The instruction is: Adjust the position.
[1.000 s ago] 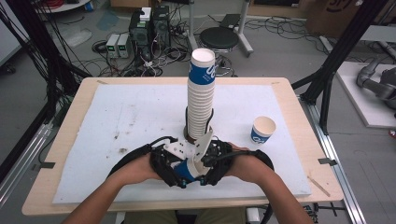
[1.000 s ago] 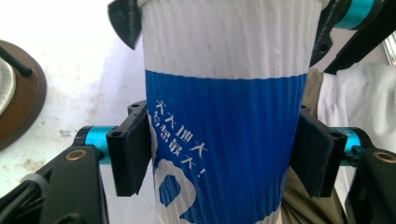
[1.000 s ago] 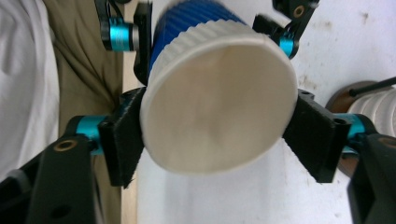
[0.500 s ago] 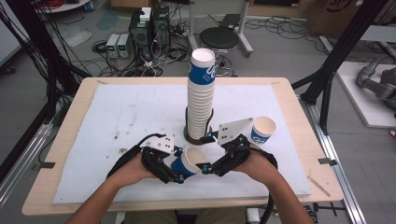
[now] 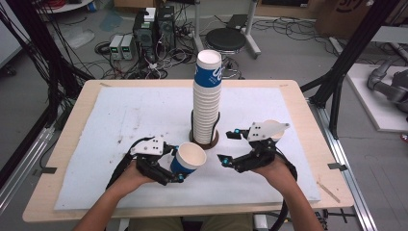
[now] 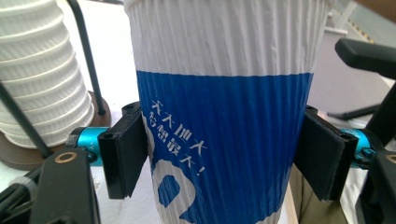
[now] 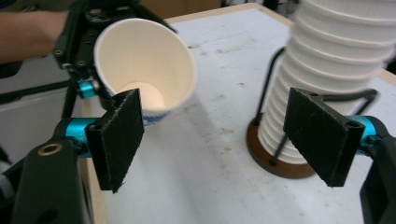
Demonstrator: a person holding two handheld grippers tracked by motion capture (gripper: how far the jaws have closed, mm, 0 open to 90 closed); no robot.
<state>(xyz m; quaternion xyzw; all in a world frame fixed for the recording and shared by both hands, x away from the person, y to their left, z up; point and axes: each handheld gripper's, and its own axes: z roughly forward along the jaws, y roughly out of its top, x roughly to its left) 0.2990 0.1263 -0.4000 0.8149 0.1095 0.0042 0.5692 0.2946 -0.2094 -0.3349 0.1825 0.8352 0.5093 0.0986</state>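
Left tool [image 5: 179, 169] is pinching a single paper cup [image 5: 187, 159] by its lower blue band, one pad on each side of the ribbed wall, cup lifted clear of the counter [image 5: 96, 125] and tipped so its open mouth faces the right hand. In the left gripper view the cup [image 6: 224, 116] sits square between the pads, gripped low, which leaves the rim and white upper section free; looks deliberate, probably so the mouth stays clear for nesting or handing over. Right tool [image 5: 230, 147] is spread wide with nothing between its pads; the right gripper view shows the gap plainly, with the held cup [image 7: 147, 70] at upper left and the stack [image 7: 331, 84] at right. My read: it's standing off, ready to take the cup or steady the stack. The cup stack [image 5: 207, 96] stands upright near the counter middle on a round brown base [image 5: 204, 140] with black wire uprights that keep the column from toppling; held cup is just in front of it, not touching. Another cup's rim [image 5: 272, 126] peeks out behind the right tool's grey plate. Counter top is covered with a white sheet, stained in places. Writing: white Chinese characters on the blue band, ending in "!"; I can't read them reliably. Below them, part of a large white round logo shape. Top stack cup has partial white lettering on blue, not legible.
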